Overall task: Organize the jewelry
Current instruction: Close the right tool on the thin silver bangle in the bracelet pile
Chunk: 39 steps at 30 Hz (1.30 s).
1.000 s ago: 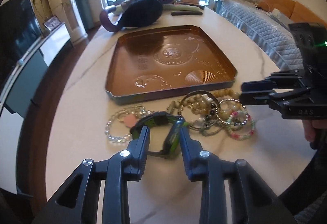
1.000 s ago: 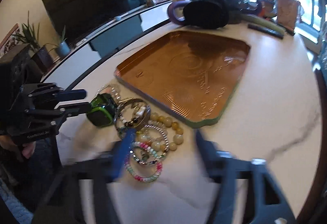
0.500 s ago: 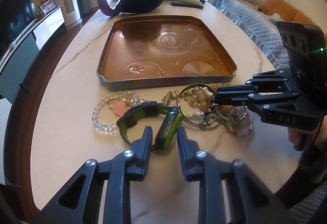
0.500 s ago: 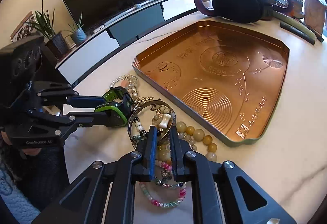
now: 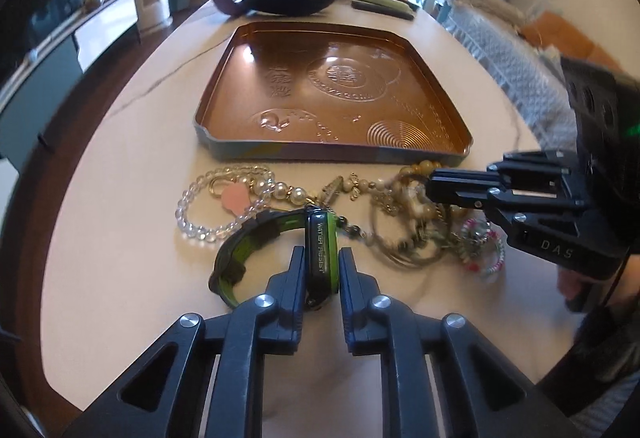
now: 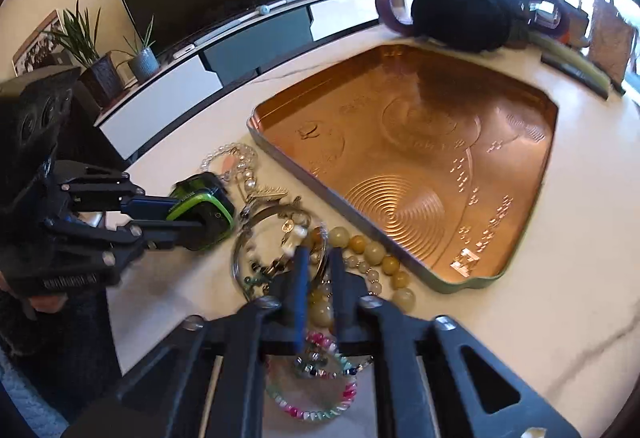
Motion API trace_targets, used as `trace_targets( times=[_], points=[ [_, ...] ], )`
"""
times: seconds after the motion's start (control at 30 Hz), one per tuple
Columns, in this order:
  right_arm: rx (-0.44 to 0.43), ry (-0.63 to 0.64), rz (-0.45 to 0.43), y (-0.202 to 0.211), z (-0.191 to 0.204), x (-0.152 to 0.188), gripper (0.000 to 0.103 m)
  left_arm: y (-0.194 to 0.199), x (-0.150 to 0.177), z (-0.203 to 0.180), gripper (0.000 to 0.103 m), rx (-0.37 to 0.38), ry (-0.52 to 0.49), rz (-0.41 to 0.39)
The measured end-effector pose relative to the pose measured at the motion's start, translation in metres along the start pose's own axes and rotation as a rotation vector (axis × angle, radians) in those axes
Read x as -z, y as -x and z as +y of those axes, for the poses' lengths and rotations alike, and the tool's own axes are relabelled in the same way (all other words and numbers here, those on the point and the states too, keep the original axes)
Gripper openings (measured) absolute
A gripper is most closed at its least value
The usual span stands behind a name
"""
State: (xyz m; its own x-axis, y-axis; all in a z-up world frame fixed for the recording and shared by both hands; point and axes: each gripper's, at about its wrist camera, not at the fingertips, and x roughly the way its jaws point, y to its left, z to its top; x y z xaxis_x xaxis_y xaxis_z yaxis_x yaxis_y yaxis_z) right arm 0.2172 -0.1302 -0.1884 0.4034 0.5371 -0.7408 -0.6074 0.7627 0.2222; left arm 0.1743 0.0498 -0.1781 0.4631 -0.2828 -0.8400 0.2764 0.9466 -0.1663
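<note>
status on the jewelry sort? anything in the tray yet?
Nothing done: the copper tray holds no jewelry. In hand: the left gripper is shut on the green watch; the right gripper is closed on the metal bangle in the pile. Left: the clear bead bracelet, yellow bead strand and pink-green bracelet all sit on the table.

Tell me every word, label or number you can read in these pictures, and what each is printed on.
"WATER RESIST": on the side of the green watch, clamped in the left tool.
"DAS": on the body of the right tool, seen from the left camera.
White lettering on the left tool's body, seen from the right camera: too blurred to read.
Embossed marks in the copper tray: too small to read.
</note>
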Motion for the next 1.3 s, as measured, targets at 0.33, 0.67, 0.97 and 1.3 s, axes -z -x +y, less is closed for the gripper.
trace_targets(
  times=[0.33,0.67,0.97,1.3],
  points=[
    [0.028,-0.025,-0.065,0.018,-0.001,0.002,0.004,0.008,0.003,-0.012,0.016,0.029,-0.042,-0.024],
    [0.056,-0.061,-0.060,0.017,-0.009,0.007,0.004,-0.001,0.002,-0.014,0.016,0.031,-0.057,0.001],
    [0.099,-0.083,-0.084,0.027,-0.014,0.016,0.004,0.003,0.005,-0.018,0.016,0.015,-0.067,-0.013],
    [0.120,-0.112,-0.132,0.047,-0.013,0.021,0.004,0.025,0.008,-0.015,0.016,-0.009,-0.025,-0.088]
  ],
)
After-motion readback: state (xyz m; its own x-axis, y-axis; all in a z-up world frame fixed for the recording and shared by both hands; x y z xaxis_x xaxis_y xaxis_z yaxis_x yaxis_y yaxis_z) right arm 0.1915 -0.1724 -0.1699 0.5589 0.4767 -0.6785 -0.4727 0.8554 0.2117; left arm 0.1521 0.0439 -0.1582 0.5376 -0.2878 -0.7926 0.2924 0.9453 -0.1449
